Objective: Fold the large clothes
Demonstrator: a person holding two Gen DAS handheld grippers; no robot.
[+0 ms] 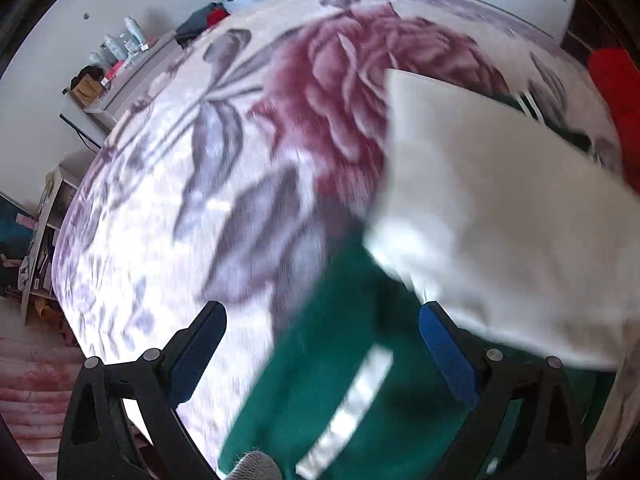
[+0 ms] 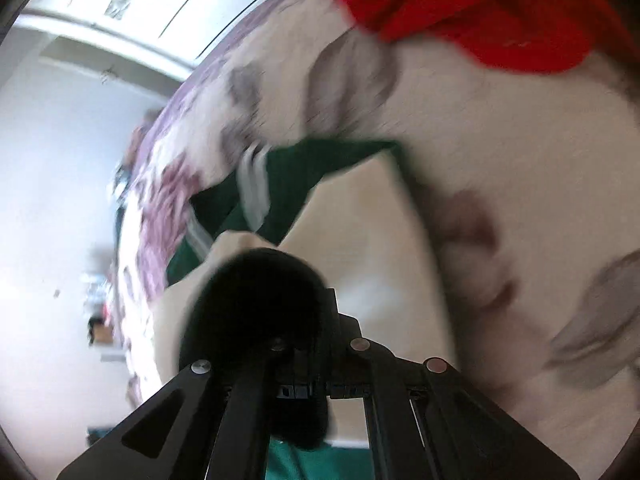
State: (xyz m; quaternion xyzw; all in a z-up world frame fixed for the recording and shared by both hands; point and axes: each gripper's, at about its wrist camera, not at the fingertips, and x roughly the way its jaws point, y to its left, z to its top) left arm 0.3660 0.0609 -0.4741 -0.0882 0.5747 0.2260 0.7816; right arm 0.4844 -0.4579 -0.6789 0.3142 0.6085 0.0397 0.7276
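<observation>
1. My left claw (image 1: pixel 322 322) is spread wide, pinching nothing, above the green garment (image 1: pixel 320 380) with its white stripe.
2. My right claw (image 2: pixel 256 276) is pressed together; whether it pinches cloth, I cannot tell.
3. A cream board (image 2: pixel 380 248) lies on the garment.
4. All of it rests on the floral bedspread (image 1: pixel 160 200), with a red cloth (image 2: pixel 460 4) beyond.

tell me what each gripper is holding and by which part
Left gripper: open, nothing held. Right gripper: shut, apparently pinching the cream cloth at a bunched edge; blur hides the exact spot.
</observation>
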